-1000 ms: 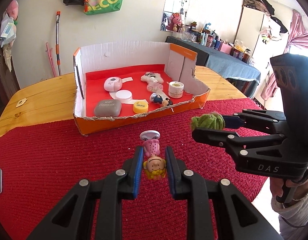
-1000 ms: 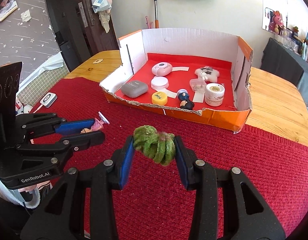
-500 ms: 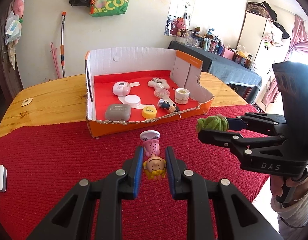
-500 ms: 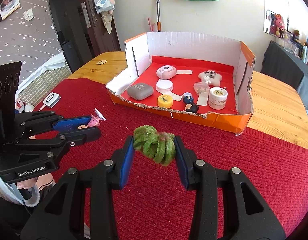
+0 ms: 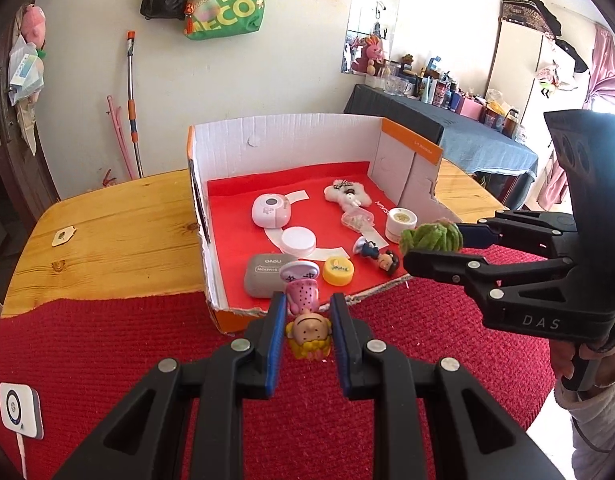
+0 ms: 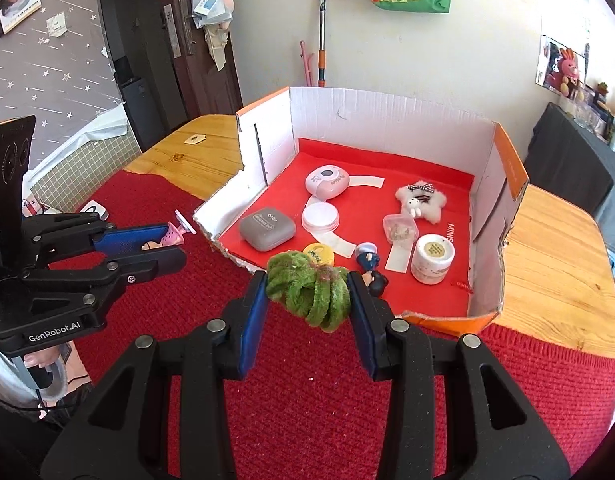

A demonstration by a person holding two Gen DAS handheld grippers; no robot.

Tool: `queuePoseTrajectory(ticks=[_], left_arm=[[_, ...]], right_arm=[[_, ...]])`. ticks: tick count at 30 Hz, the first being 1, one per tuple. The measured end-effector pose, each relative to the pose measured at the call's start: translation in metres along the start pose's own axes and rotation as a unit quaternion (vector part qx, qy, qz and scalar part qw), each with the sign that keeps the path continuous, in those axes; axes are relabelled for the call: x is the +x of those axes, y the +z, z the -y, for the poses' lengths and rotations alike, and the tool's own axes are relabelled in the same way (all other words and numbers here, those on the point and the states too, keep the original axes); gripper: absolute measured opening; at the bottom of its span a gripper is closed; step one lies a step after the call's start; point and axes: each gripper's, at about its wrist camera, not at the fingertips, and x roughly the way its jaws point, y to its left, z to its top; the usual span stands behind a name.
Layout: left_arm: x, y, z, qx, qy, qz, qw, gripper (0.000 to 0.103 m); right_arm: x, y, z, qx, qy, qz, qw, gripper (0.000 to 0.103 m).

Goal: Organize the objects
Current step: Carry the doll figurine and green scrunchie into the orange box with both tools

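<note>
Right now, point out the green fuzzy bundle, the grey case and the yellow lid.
green fuzzy bundle (image 6: 309,294), right wrist view, middle of its coils.
grey case (image 6: 266,229), right wrist view, its top face.
yellow lid (image 5: 338,270), left wrist view, its top.

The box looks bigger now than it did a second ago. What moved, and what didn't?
Both grippers came closer to the box, carrying their toys up to its torn front edge. The left gripper holds the little doll and the right gripper holds the green fuzzy ring, same as before. Nothing was picked up or dropped. The grey case, yellow lid and white jar inside the box stayed put.
</note>
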Motion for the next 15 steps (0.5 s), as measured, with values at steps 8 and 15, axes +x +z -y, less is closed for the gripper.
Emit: queuePoseTrajectory(ticks=[8,15], left_arm=[[0.037,0.041,-0.009,0.011,0.011,-0.033,0.9993,0.023],[0.075,0.071,-0.016,0.017,0.033,-0.072,0.9967,0.023]], right_arm=[[0.046,0.038,0.020,-0.012,-0.010,-0.048,0.999,0.038],[0.087,0.066,0.032,-0.030,-0.009,-0.100,0.995,0.039]])
